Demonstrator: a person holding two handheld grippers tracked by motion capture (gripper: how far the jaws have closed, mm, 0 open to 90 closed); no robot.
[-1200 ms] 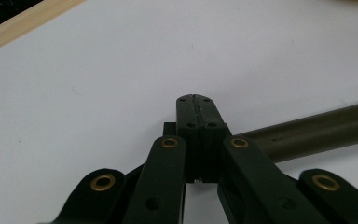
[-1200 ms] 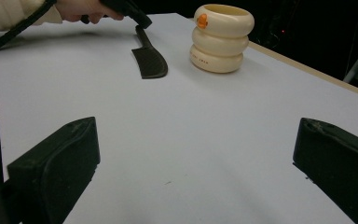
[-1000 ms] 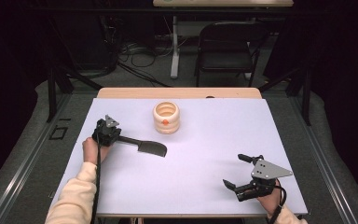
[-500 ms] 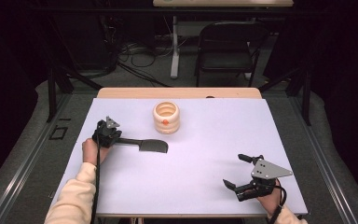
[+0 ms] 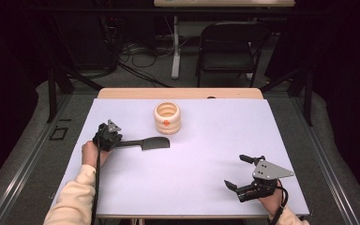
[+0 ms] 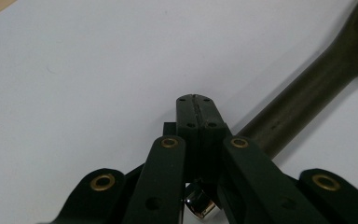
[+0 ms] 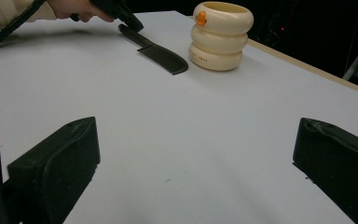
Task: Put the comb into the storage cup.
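Observation:
A dark spatula [image 5: 152, 143] lies on the white table [image 5: 206, 154], its blade pointing right toward a cream ringed cup [image 5: 167, 118] with an orange mark. My left gripper [image 5: 120, 142] is at the handle end, shut. In the left gripper view the jaws [image 6: 196, 100] meet along a closed seam, and the spatula handle [image 6: 307, 88] runs beside and under their right side. My right gripper [image 5: 234, 171] rests near the front right edge, wide open and holding nothing. The right gripper view shows the spatula [image 7: 161, 56] and the cup [image 7: 221, 35] far ahead.
A wooden strip [image 5: 178, 93] borders the table's far edge. Behind it stand a black folding chair [image 5: 227, 47] and cables on the floor. Bare white surface lies between the two grippers.
The spatula's blade has swung slightly away from me, toward the cup, along with the left gripper. The right gripper has not moved.

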